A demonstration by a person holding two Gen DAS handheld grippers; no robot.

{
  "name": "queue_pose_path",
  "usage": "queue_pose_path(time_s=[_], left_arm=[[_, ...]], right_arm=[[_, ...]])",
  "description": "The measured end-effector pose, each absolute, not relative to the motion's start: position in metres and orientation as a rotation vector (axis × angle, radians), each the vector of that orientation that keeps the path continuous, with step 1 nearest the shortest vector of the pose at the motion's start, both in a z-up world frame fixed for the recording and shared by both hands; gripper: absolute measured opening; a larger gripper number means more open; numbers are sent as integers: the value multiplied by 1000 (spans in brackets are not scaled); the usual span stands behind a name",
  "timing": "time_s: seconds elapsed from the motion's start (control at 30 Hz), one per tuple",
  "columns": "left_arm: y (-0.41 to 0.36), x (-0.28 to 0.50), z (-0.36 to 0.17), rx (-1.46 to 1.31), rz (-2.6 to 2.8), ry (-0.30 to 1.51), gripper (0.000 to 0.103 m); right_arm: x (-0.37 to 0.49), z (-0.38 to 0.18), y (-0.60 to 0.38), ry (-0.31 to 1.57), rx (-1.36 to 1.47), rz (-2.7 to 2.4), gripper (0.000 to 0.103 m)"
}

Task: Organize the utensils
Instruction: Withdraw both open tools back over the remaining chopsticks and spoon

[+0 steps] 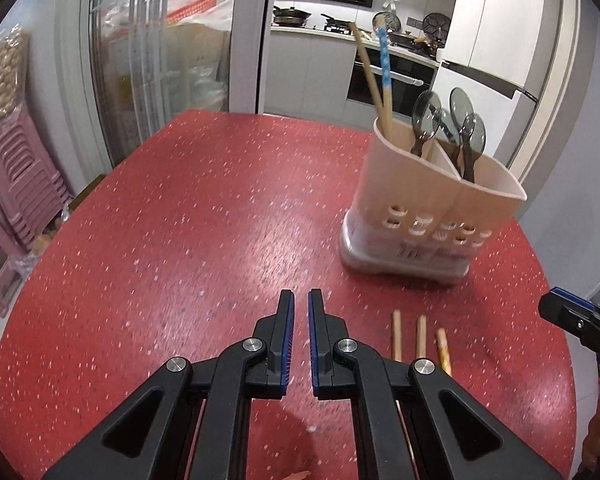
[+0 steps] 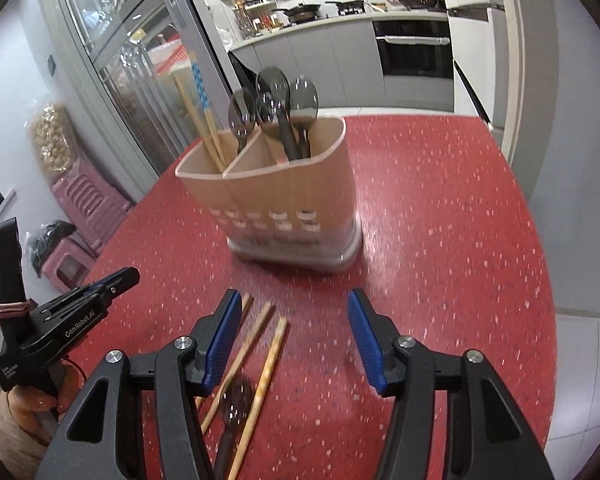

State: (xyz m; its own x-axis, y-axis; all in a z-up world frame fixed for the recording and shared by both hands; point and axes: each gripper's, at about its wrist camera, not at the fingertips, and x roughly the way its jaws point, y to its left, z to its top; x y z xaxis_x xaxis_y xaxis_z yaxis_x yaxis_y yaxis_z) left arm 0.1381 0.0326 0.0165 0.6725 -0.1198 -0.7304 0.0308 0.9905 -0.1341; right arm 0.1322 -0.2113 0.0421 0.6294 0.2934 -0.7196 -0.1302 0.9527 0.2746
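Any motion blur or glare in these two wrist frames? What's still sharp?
Left wrist view: table speckles smear into streaks, utensil holder soft, left gripper crisp; faint sheen on the tabletop near the holder. Right wrist view: holder and loose chopsticks blurred, right gripper sharp. Both views: strong fisheye bending, dark vignette at the corners.

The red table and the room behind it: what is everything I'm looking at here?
Table: one, red with pale speckles, in front.
Utensil holder: one, beige, two compartments, standing on the table.
Spoons: about four, dark translucent, bowls up; most in the holder's right compartment.
Chopsticks in holder: two, wooden, one blue-patterned, left compartment.
Loose chopsticks: three, wooden, lying on the table.
Loose spoon: one, dark, lying by them.
Stools: a pink stack, on the floor left.
Left gripper: black, blue pads, slightly open, empty.
Right gripper: black, blue pads, open, empty.
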Motion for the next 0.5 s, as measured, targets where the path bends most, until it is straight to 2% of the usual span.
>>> queue_pose_path(time_s=[0.03,0.07,0.13,0.23,0.37,0.4,0.43,0.5], left_arm=[[34,135,15,-115,-82,834,96],[35,133,14,-116,-71,835,103],[37,128,14,-105,-54,804,103],[37,123,14,-82,-48,796,103],[39,115,7,-60,-35,812,103],[38,113,5,-58,-42,819,103],[38,112,2,-55,-51,829,103],[38,107,-6,-54,-55,851,103]], right_arm=[[130,40,-211,864,203,242,63],[128,38,-211,872,203,242,65],[124,34,-209,887,201,244,69],[116,29,-206,907,195,244,81],[108,22,-204,923,190,231,83],[105,21,-203,924,190,229,87],[103,19,-202,928,192,233,103],[97,16,-200,929,195,244,103]])
